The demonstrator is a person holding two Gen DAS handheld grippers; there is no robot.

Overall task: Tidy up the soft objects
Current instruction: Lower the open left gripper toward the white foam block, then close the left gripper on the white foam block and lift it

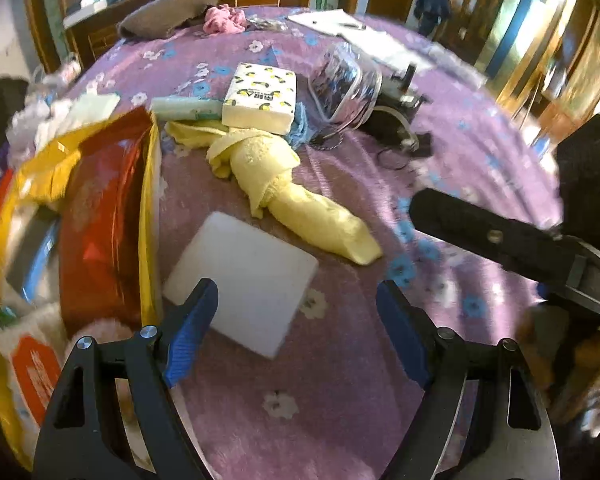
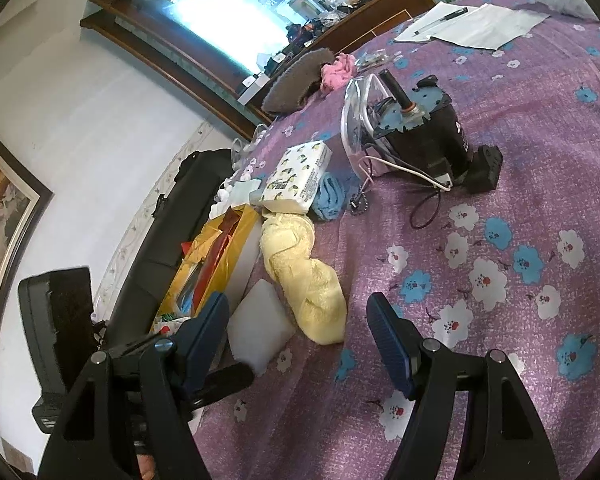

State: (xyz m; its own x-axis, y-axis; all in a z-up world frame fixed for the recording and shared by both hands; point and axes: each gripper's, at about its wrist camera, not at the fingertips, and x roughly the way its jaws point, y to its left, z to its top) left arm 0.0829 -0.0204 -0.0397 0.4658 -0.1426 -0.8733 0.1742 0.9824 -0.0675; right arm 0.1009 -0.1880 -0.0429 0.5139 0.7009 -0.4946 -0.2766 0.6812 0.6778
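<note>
While both tools stand spread and empty, the gold-and-red gift bag [image 1: 112, 216] lies leftmost; the left gripper [image 1: 296, 312] hovers over the white foam block [image 1: 244, 276], beside the yellow towel [image 1: 300, 196]; the right gripper [image 2: 296, 320] hangs above the purple floral bedspread [image 2: 500, 208].

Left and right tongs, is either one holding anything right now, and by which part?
Nothing is held. The left tongs are open above the cloth beside the white foam block; the right tongs are open too, empty.

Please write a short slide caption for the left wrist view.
Open left gripper hovers over white foam block beside yellow towel on floral purple cloth.
</note>
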